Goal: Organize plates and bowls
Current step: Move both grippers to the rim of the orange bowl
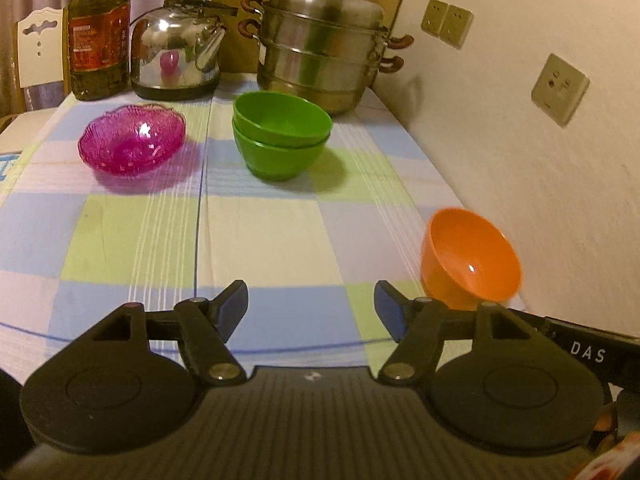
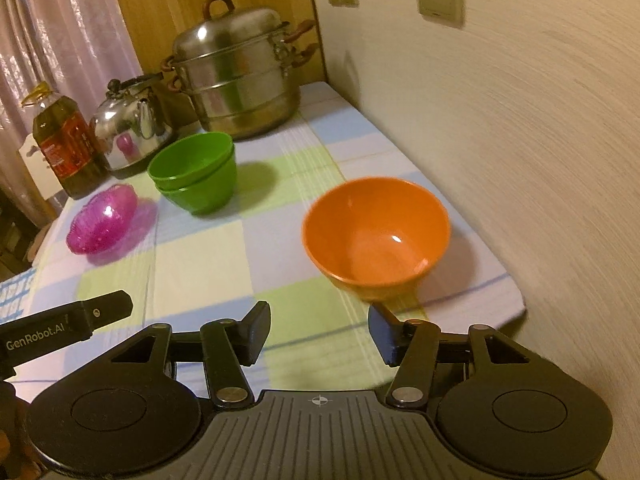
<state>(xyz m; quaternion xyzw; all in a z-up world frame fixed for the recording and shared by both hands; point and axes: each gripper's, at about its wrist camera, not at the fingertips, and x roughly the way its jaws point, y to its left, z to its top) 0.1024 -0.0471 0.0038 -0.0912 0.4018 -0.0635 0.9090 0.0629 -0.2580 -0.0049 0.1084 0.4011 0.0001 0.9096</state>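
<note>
At twelve o'clock on the pastel checked tablecloth (image 1: 260,232) stands a tiered stainless-steel steamer pot with brown handles (image 1: 320,40). Just beside it, toward eleven, sits a shiny steel kettle (image 1: 176,56), then a tall plastic oil bottle with a red label (image 1: 98,36). Beige wall sockets (image 1: 560,88) sit at two o'clock.

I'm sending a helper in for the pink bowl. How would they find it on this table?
Start at the big steel steamer pot at the back of the checked tablecloth. Left of it stand a kettle and an oil bottle; the pink bowl sits just before them. It alone is see-through and scalloped, unlike the plain green bowls.
</note>
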